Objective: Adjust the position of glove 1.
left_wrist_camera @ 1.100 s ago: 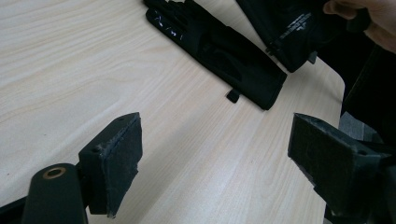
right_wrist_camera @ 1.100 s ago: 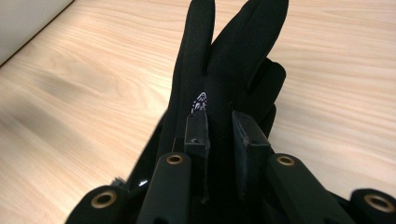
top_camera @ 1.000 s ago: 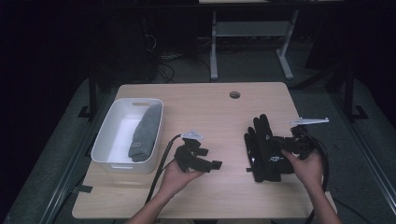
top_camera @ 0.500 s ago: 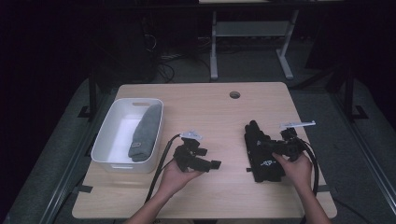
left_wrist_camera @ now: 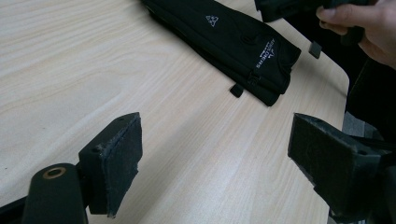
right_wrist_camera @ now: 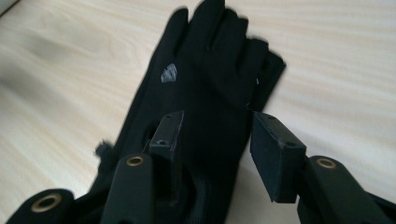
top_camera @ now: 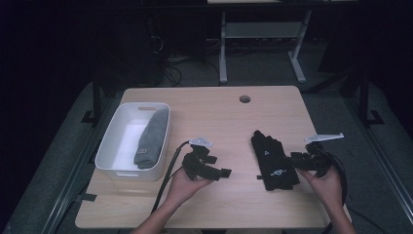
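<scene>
A pair of black gloves [top_camera: 272, 161] lies flat on the wooden table [top_camera: 219, 117], stacked, fingers pointing to the far side. In the right gripper view the gloves [right_wrist_camera: 205, 84] lie just beyond and beneath my right gripper [right_wrist_camera: 218, 126], whose jaws stand apart over the cuff end. The right gripper [top_camera: 296, 159] sits at the gloves' right edge, open. My left gripper [top_camera: 220, 170] hovers left of the gloves, jaws wide open with nothing between them. In the left gripper view, the left gripper [left_wrist_camera: 215, 140] faces bare table, with the gloves [left_wrist_camera: 233, 42] farther off.
A white bin [top_camera: 113, 146] stands at the table's left with a grey folded cloth [top_camera: 151, 139] inside. A round cable hole [top_camera: 245, 99] is near the far edge. The other hand [left_wrist_camera: 359, 28] shows past the gloves in the left gripper view.
My right hand and gripper have drawn back toward the near edge, and the gloves have shifted slightly nearer and turned a little. The left gripper has stayed put.
</scene>
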Available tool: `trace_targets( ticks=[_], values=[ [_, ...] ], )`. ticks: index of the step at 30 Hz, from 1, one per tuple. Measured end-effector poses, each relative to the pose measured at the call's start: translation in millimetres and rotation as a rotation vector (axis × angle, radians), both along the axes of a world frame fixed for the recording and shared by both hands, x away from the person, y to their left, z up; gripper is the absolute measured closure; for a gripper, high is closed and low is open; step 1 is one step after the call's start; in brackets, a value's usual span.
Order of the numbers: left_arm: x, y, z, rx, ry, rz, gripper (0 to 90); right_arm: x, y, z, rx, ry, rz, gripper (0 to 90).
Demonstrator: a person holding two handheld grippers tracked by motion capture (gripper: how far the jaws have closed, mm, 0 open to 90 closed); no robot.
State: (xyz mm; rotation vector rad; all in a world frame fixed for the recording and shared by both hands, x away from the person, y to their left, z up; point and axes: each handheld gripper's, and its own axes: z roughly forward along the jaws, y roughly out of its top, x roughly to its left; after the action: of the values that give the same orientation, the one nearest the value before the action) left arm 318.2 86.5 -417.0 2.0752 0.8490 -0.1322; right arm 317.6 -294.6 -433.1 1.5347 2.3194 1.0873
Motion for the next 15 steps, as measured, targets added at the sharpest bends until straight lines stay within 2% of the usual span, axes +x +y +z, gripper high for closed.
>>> trace_targets(
  ticks=[4,6,12,15],
  values=[
    [-0.5,-2.4,-1.4,-0.008,0.005,0.008,17.5,-9.6,-5.5,-4.9,0.011,0.012,0.012,71.3],
    [-0.1,-3.8,-2.3,-0.008,0.007,0.004,17.5,-12.3,-5.8,-8.3,0.016,0.017,0.020,74.4],
    [0.4,-11.3,-7.5,-0.015,0.019,-0.006,17.7,-18.9,-2.4,-15.2,0.045,0.036,0.052,75.1],
    [0.3,-17.0,-11.2,-0.019,0.027,-0.009,17.8,-22.3,0.3,-17.8,0.065,0.051,0.065,71.5]
  ],
)
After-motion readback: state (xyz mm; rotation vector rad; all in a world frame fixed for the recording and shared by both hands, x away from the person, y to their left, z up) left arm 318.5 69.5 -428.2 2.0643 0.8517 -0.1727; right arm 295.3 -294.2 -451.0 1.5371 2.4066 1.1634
